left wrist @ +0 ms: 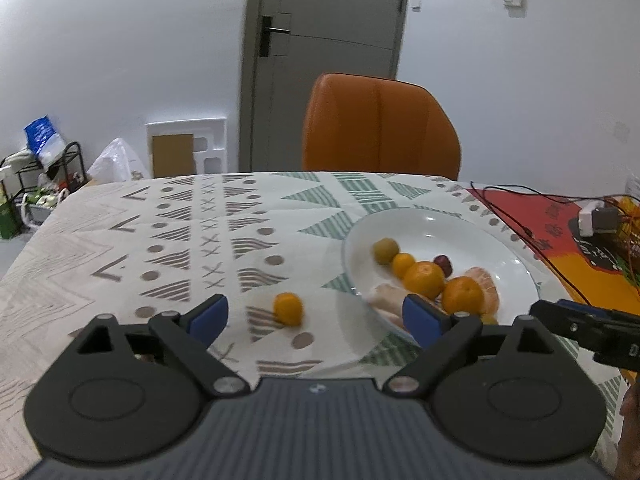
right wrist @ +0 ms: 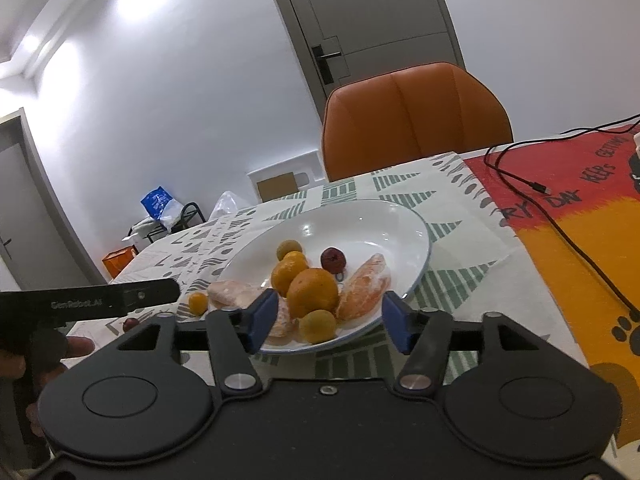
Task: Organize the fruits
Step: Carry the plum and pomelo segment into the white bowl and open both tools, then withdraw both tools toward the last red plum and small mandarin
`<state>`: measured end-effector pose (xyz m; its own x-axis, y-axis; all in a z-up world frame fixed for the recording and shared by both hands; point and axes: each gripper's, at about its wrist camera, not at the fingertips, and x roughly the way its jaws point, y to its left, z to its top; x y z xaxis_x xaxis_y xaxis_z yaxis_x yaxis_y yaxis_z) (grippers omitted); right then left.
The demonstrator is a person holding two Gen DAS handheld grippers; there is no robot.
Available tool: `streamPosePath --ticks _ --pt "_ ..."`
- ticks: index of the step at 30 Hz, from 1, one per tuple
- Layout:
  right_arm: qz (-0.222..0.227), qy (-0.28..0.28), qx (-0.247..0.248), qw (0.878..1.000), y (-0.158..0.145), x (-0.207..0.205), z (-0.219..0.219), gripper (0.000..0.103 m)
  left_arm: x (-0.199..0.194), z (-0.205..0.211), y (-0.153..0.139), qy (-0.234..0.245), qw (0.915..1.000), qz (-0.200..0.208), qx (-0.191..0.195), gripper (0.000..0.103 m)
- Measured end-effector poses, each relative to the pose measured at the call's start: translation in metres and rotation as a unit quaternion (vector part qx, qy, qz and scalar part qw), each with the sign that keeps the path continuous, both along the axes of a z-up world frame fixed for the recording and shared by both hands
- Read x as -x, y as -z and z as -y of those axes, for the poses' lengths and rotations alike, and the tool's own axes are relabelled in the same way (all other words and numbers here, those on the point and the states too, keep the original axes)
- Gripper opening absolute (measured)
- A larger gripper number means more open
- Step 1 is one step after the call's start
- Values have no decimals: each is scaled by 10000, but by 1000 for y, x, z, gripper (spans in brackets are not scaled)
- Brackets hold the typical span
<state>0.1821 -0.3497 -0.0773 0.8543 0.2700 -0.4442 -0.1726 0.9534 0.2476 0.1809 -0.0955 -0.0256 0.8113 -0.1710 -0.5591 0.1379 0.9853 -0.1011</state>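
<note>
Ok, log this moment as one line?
left gripper: open, empty | right gripper: open, empty, at plate rim | kumquat: on cloth, off plate | plate: holds other fruit

Left wrist view looking low across the desk (left wrist: 120, 240) toward the chair (left wrist: 380, 128), white plate (left wrist: 480, 236) at its right, right wrist view tilting close over the same plate (right wrist: 400, 224), both sharing plate, chair, door (left wrist: 320, 40).

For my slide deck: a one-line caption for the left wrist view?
Open left gripper faces a small orange fruit on the tablecloth, beside the fruit plate.
</note>
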Motion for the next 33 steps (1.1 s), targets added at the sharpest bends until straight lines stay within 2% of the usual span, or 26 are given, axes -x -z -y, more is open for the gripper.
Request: streamPosePath --ticks 5,7,12,23,33 --pt "88 3 -10 10000 -4 2 -7 96 6 -16 -4 -141 9999 -21 97 95" --pt "143 13 -56 9999 -6 4 -9 103 8 -22 -5 -173 9998 -12 119 95" --pt "164 -63 48 9998 -10 4 -21 103 15 -35 -11 -238 9995 86 193 103" --pt "188 -154 115 9996 -14 5 -42 103 27 -59 -20 -481 9980 294 275 103" --pt "154 -301 90 9994 -18 8 -59 103 37 -84 -20 -575 9972 306 378 103"
